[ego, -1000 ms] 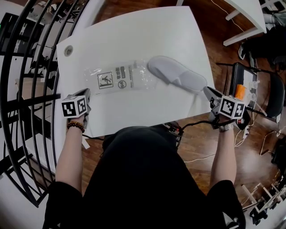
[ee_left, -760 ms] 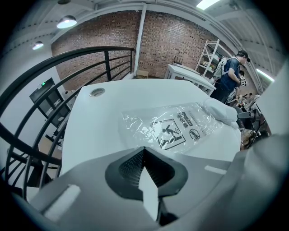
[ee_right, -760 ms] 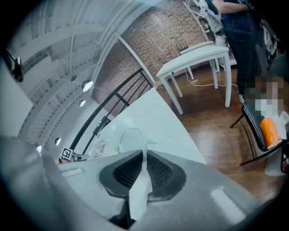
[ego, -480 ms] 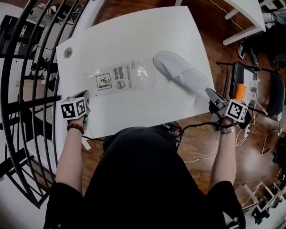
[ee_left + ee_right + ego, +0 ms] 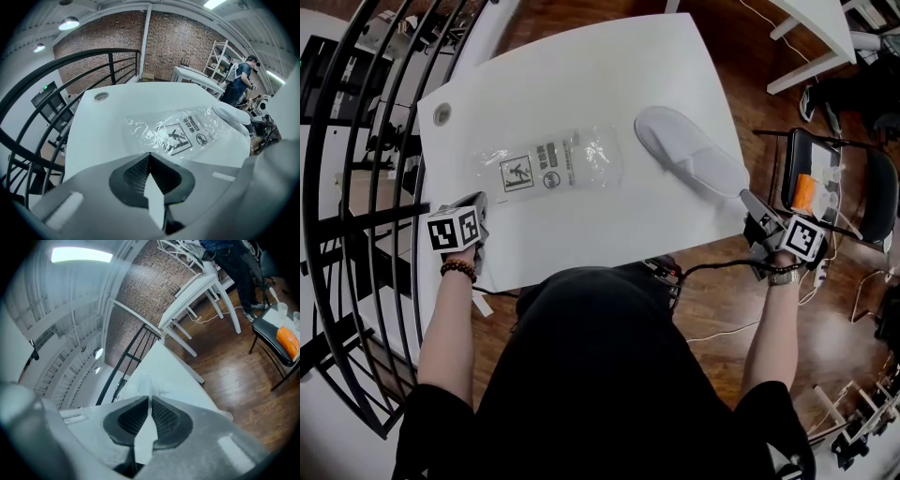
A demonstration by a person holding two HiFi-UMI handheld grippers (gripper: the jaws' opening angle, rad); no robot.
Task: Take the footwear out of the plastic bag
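Along the right edge of the white worktop point(image 5: 581, 66) lies the white fabric slipper point(image 5: 689, 150), fully out of the clear printed plastic bag point(image 5: 548, 164), whose right end is just beside the toe. Bare worktop spreads over the far half and along the near edge. A black railing point(image 5: 375, 213) runs beside the left edge, and a black chair point(image 5: 874, 202) stands off the right edge. The slipper's long axis runs diagonally, toe toward the far-left corner, heel at the near-right corner. The right gripper point(image 5: 750, 202) has fingers that have just been closing and pinch the heel rim. The left gripper point(image 5: 149, 157) has its fingers pressed together on nothing, at the near-left corner, near the bag but not touching it.
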